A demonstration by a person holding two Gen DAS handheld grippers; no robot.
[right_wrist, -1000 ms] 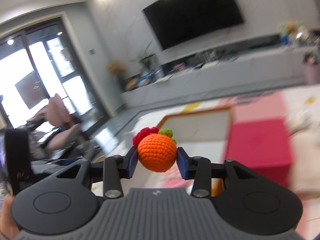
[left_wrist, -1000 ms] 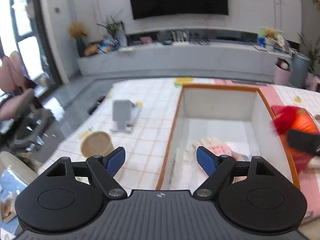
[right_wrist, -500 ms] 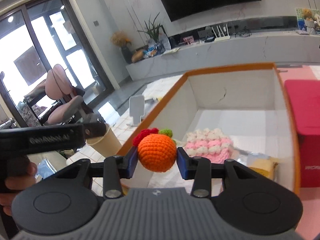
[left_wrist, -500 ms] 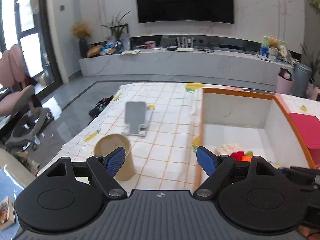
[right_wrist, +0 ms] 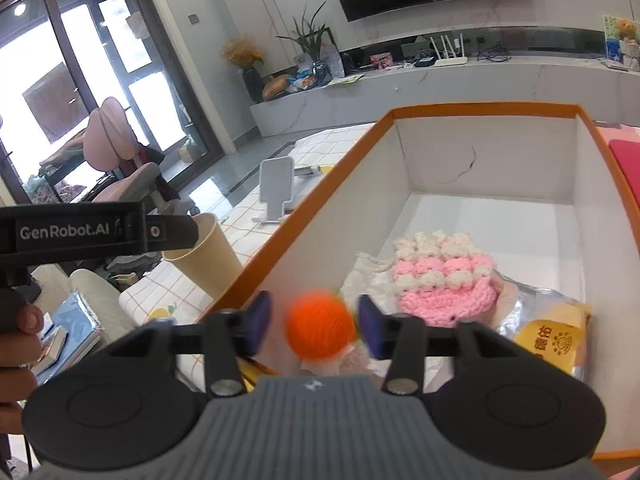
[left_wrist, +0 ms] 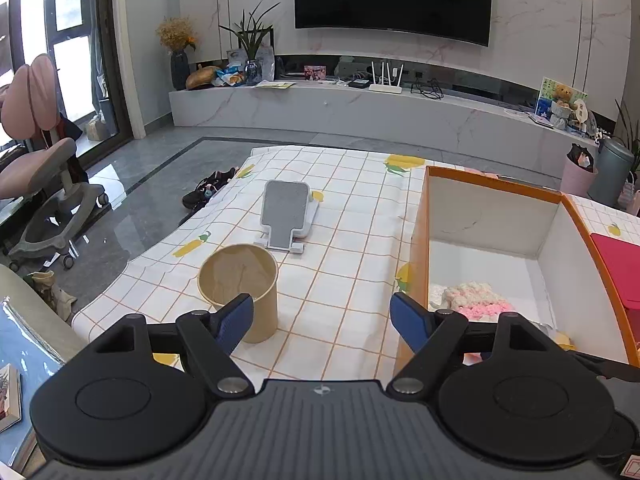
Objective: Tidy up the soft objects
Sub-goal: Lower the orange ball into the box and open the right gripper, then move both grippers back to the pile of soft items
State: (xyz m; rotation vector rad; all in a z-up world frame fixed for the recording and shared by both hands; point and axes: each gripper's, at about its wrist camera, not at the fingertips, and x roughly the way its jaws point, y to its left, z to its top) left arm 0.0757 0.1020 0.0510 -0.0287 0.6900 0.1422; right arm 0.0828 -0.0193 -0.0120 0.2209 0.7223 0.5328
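Now right tongs [right_wrist: 314,326] spread apart over orange-rimmed white cardboard box [right_wrist: 484,110], orange crocheted ball [right_wrist: 320,330] blurred between the blue pads, touching neither

Left tongs [left_wrist: 322,318] released, empty, hovering above checked-cloth counter [left_wrist: 344,240] near tan paper cup [left_wrist: 240,280]; pink-and-white crocheted cake [right_wrist: 444,280] resting inside box on crinkled white paper [right_wrist: 368,276], beside yellow foil packet [right_wrist: 556,338]

The left gripper [left_wrist: 322,318] is level, its blue fingers [left_wrist: 234,322] spread wide apart with nothing between them. The right gripper [right_wrist: 316,326] has its fingers [right_wrist: 370,332] parted, with a gap on each side of the blurred orange ball. A bare hand [right_wrist: 18,344] grips the left gripper's handle.
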